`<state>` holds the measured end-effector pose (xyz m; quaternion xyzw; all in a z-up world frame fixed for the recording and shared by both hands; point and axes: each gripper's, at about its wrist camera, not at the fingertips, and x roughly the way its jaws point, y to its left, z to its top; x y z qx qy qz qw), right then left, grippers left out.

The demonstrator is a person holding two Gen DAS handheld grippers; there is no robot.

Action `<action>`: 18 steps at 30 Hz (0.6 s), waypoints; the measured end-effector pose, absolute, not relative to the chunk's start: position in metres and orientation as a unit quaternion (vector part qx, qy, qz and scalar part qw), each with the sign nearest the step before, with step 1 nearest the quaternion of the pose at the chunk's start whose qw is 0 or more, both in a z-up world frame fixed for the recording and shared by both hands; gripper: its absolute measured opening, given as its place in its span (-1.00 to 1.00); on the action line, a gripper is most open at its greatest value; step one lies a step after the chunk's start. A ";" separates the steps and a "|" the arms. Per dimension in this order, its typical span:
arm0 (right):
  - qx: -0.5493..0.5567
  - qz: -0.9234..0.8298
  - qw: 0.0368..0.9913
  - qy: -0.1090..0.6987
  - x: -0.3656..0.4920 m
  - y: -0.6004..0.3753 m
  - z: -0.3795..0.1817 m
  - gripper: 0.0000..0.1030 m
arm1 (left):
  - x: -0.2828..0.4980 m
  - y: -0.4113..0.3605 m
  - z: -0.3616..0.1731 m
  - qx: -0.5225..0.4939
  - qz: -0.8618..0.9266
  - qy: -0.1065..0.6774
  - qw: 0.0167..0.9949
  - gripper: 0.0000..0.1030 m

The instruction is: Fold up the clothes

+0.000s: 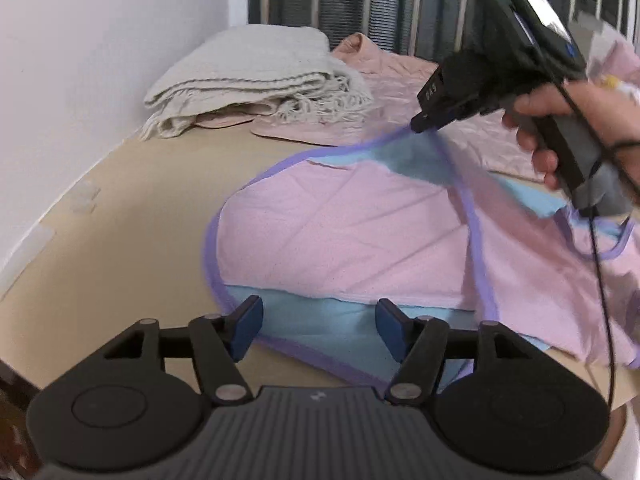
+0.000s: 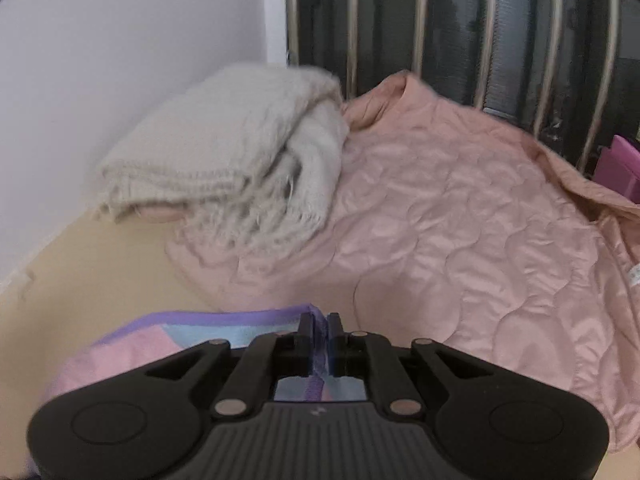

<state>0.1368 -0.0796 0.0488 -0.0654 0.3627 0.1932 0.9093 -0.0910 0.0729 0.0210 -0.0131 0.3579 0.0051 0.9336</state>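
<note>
A pink and light-blue garment (image 1: pixel 340 236) with purple trim lies spread on the beige surface (image 1: pixel 120 240). My left gripper (image 1: pixel 318 326) hovers over its near blue hem, jaws open, nothing between the blue pads (image 1: pixel 248 320). In the left wrist view my right gripper (image 1: pixel 424 120) lifts the garment's far purple edge, held by a person's hand (image 1: pixel 560 120). The right wrist view shows my right gripper (image 2: pixel 320 334) shut on that purple trim (image 2: pixel 318 356), with pink and blue cloth (image 2: pixel 140 344) hanging to its left.
A folded cream knitted blanket (image 1: pixel 256 76) with fringe sits at the back left, beside the white wall (image 1: pixel 80 60). A quilted salmon-pink cover (image 2: pixel 460 220) spreads behind the garment. Dark vertical bars (image 2: pixel 460 32) stand at the back. A cable (image 1: pixel 600 280) hangs from the right gripper.
</note>
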 end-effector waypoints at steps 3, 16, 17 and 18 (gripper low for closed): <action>-0.039 0.217 0.912 0.345 0.126 -0.081 0.058 -0.46 | -0.098 0.089 0.028 -0.059 0.001 0.364 0.929 0.25; -0.115 0.260 0.890 0.357 0.012 -0.116 0.048 -0.30 | -0.123 0.085 0.016 0.019 -0.034 0.342 0.939 0.51; -0.114 0.263 0.892 0.350 -0.003 -0.128 0.048 -0.28 | -0.123 0.089 0.017 0.015 -0.018 0.345 0.938 0.66; -0.115 0.264 0.894 0.343 -0.017 -0.140 0.049 -0.27 | -0.124 0.094 0.017 0.012 -0.003 0.349 0.937 0.66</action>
